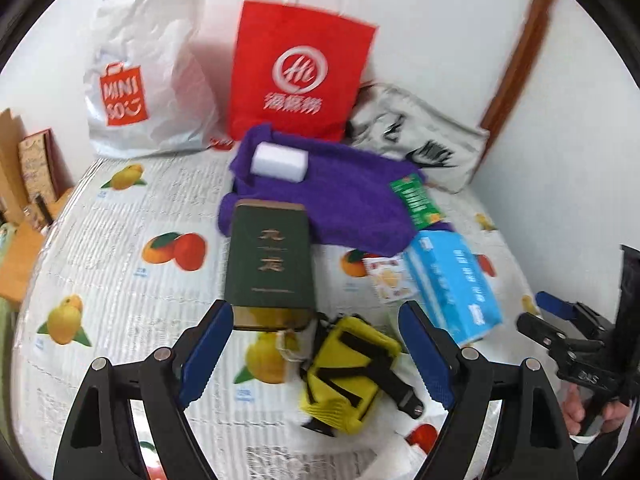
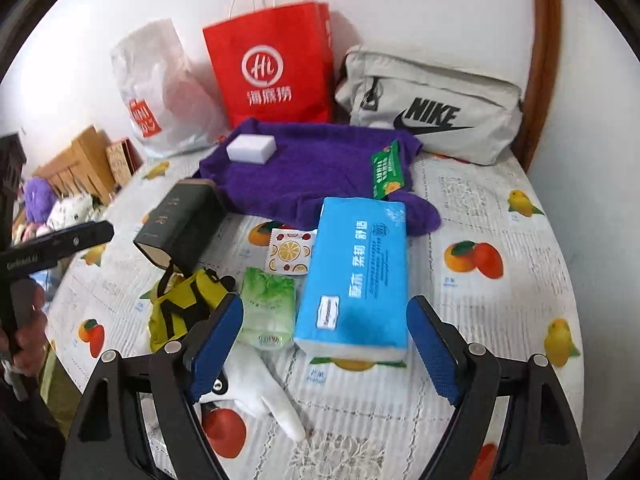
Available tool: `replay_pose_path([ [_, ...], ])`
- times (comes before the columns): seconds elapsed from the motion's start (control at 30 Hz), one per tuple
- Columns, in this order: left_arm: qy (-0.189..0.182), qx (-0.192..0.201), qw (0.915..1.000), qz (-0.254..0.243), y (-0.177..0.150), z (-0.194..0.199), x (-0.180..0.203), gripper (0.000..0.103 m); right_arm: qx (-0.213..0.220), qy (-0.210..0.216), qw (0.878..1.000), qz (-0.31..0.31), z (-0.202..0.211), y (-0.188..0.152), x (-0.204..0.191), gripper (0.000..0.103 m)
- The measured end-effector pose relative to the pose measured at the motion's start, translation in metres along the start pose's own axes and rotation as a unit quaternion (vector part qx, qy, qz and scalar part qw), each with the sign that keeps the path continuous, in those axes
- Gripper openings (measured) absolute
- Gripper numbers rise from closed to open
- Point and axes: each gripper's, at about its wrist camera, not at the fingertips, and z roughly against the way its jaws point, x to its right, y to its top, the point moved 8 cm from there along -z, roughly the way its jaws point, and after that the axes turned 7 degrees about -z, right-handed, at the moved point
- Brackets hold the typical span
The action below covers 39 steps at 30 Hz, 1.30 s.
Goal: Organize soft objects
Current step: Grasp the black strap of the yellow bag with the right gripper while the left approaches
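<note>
A purple towel point(image 1: 332, 200) point(image 2: 312, 168) lies at the back of the table with a white sponge point(image 1: 280, 160) point(image 2: 251, 148) on it. A yellow pouch with black straps point(image 1: 348, 372) point(image 2: 180, 304) lies just ahead of my open, empty left gripper point(image 1: 316, 356). A blue tissue pack point(image 2: 356, 276) point(image 1: 456, 280) lies in front of my open, empty right gripper point(image 2: 326, 344). A white glove point(image 2: 264, 392) lies by its left finger. A green cabbage-print pack point(image 2: 268, 308) sits beside the blue pack.
A dark green box point(image 1: 268, 264) point(image 2: 184, 220) lies on the fruit-print tablecloth point(image 1: 120, 280). A red paper bag point(image 1: 296, 68), a white MINISO bag point(image 1: 144, 76) and a grey Nike bag point(image 2: 432, 108) stand at the wall. Small green point(image 2: 386, 170) and citrus-print packets point(image 2: 289, 250) lie nearby.
</note>
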Motion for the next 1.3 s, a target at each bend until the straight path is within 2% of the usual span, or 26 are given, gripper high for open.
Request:
replay_pose_path([
  [0.1,0.006,0.004,0.9996,-0.026,-0.011,0.004,0.011,0.084,0.022,-0.016,1.000,-0.010,0.011,-0.012,0.006,0.083],
  [0.23,0.009,-0.021,0.9987,-0.045,-0.030,-0.004,0.021,0.084,0.002,0.019,1.000,-0.015,0.013,-0.034,0.004,0.083],
  [0.4,-0.005,-0.052,0.9977,-0.043,-0.059,-0.026,0.025,0.084,-0.017,0.041,0.999,-0.028,0.007,-0.059,0.000,0.083],
  [0.53,-0.007,-0.065,0.9962,-0.056,-0.074,-0.039,0.031,0.084,-0.016,0.032,0.999,-0.023,0.000,-0.076,-0.001,0.083],
  [0.63,0.005,-0.072,0.9939,-0.083,-0.080,-0.050,0.030,0.084,-0.024,0.033,0.999,-0.013,-0.007,-0.086,-0.003,0.083],
  [0.67,0.010,-0.074,0.9934,-0.087,-0.082,-0.053,0.028,0.084,-0.025,0.033,0.999,-0.010,-0.008,-0.089,-0.004,0.083],
  [0.8,-0.010,-0.081,0.9927,-0.089,-0.090,-0.059,0.024,0.084,-0.024,0.053,0.998,0.014,-0.012,-0.092,-0.019,0.083],
  [0.9,0.010,-0.088,0.9922,-0.088,-0.094,-0.060,0.012,0.084,-0.014,0.072,0.997,0.037,-0.017,-0.085,-0.036,0.083],
  [1.0,0.003,-0.087,0.9946,-0.056,-0.095,-0.054,-0.006,0.084,-0.009,0.081,0.994,0.066,-0.028,-0.078,-0.058,0.074],
  [1.07,0.001,-0.084,0.9959,-0.034,-0.094,-0.050,-0.017,0.084,-0.010,0.081,0.993,0.080,-0.037,-0.075,-0.068,0.061],
  [1.13,-0.002,-0.083,0.9963,-0.022,-0.095,-0.047,-0.025,0.084,-0.023,0.091,0.991,0.096,-0.048,-0.076,-0.081,0.056],
  [1.3,-0.009,-0.081,0.9967,-0.004,-0.097,-0.047,-0.035,0.084,-0.033,0.092,0.985,0.141,-0.062,-0.082,-0.109,0.055],
])
